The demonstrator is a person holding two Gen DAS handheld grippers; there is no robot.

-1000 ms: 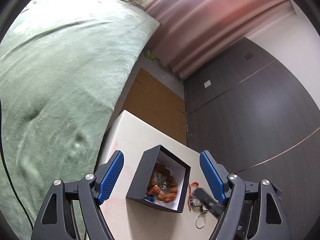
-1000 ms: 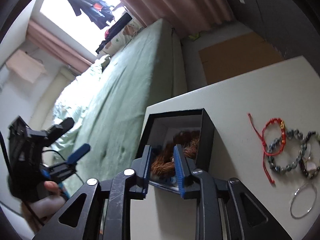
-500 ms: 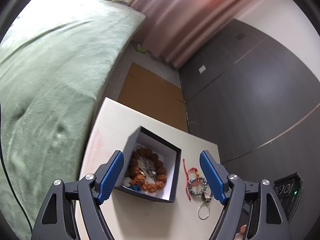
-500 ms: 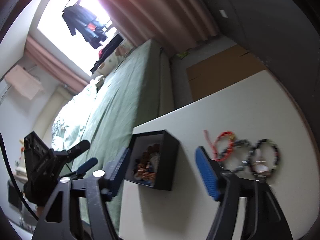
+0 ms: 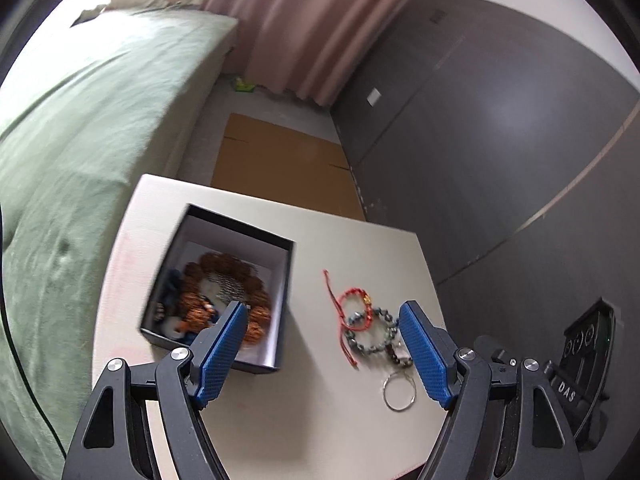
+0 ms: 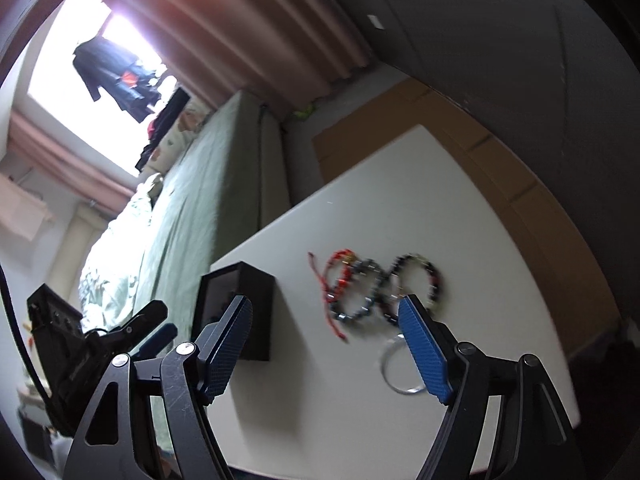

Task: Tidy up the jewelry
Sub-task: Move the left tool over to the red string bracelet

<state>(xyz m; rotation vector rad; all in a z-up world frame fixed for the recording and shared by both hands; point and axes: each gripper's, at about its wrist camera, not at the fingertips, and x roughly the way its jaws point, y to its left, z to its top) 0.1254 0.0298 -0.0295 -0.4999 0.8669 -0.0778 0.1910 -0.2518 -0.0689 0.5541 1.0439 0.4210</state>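
While both tools hover over the table [image 5: 320,420], jaws of left gripper [image 5: 322,356] and right gripper [image 6: 326,350] spread wide, pinching nothing, presumably readied for a next pickup. Box [image 5: 280,292] open-topped to receive pieces, brown beads [image 5: 256,320] already inside. Right of box, loose on the table: red cord [image 5: 344,304], dark bracelets [image 5: 372,340], ring [image 5: 400,392], apparently awaiting transfer

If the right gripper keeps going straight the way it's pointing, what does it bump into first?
Probably the beaded bracelets lying on the white table. The open right gripper aims down between the black box and that pile, nearer the bracelets. Depth is hard to judge; it might touch bare table first.
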